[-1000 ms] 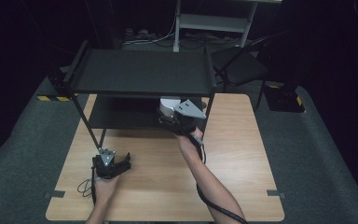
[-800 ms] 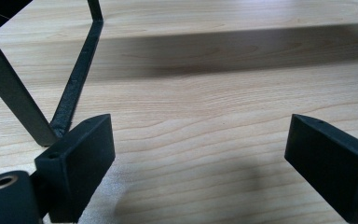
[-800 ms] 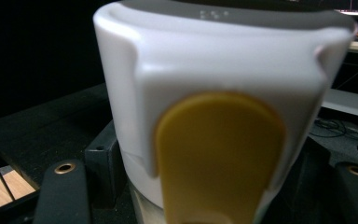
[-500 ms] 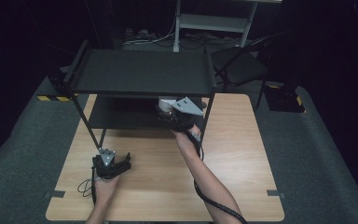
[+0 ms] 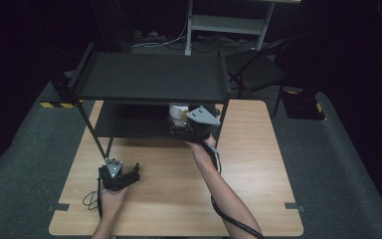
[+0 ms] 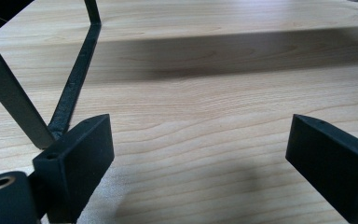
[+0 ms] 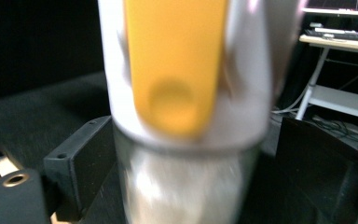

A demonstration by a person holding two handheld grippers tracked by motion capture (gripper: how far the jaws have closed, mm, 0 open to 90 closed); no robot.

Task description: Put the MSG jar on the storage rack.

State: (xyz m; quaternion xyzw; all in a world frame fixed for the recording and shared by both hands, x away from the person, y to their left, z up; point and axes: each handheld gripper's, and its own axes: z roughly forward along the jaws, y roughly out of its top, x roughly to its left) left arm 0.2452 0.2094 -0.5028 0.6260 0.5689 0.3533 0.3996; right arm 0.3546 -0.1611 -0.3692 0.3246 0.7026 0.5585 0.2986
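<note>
At the front edge of the rack's lower shelf, the right gripper [image 5: 188,130] has its two black jaws set on either side of a white cylindrical container [image 7: 186,112], and they appear to be clamped on its lower body, though the blur in the right gripper view leaves the contact itself unclear. That view shows what the high view cannot: the container has a glossy white upper part crossed by a broad orange-yellow vertical strap with a round dimple near its lower end, and a duller, frosted-looking lower body. No writing can be read on it. In the high view the container [image 5: 178,113] is a small white cylinder, standing just beyond the gripper's grey three-cornered plate and under the top shelf.

The left gripper [image 5: 129,175] rests low on the table near the person's side, held in the left hand [image 5: 112,195], jaws wide apart with nothing between them. The left gripper view shows bare pale wood grain between its blocky matte jaws, and a thin black metal leg [image 6: 77,79] of the rack slanting across the left.

The black two-tier metal rack [image 5: 151,77] stands on the far half of the light wooden table [image 5: 258,184], which sits on grey carpet. A dark chair [image 5: 255,72] stands behind, and yellow-black hazard tape [image 5: 57,104] marks the floor.
</note>
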